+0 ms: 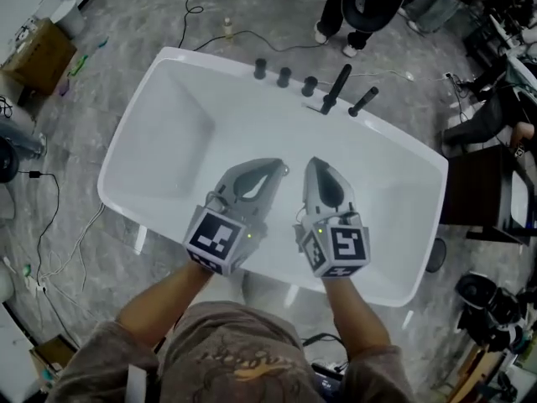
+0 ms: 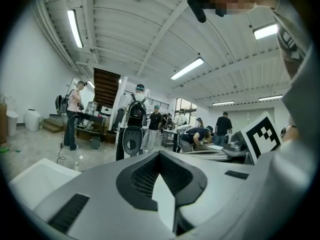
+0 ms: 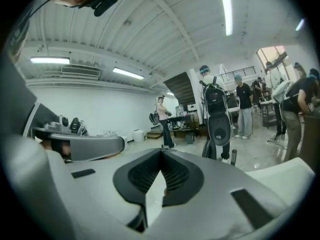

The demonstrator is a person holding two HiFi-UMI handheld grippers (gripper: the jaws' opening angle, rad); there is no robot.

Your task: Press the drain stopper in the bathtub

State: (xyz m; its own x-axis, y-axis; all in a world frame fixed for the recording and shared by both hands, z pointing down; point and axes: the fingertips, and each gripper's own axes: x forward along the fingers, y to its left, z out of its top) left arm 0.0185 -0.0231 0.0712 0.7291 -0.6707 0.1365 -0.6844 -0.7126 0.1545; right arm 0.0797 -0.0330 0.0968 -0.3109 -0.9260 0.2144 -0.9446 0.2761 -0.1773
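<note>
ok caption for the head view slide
Left tool and right tool, both shut and empty, held over a white bathtub with black taps on its far rim

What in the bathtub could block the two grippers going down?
Nothing visible: the bathtub is bare around the left gripper and right gripper. The drain stopper doesn't show, perhaps beneath them. Taps stand clear on the far rim.

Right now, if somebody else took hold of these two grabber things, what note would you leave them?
Left gripper: shut, empty, held over the white bathtub.
Right gripper: shut, empty, close beside it.
Drain stopper: not in sight in any view. The black taps stand on the far rim.
Done: nothing that shows.
Left: find the stopper, press it.
</note>
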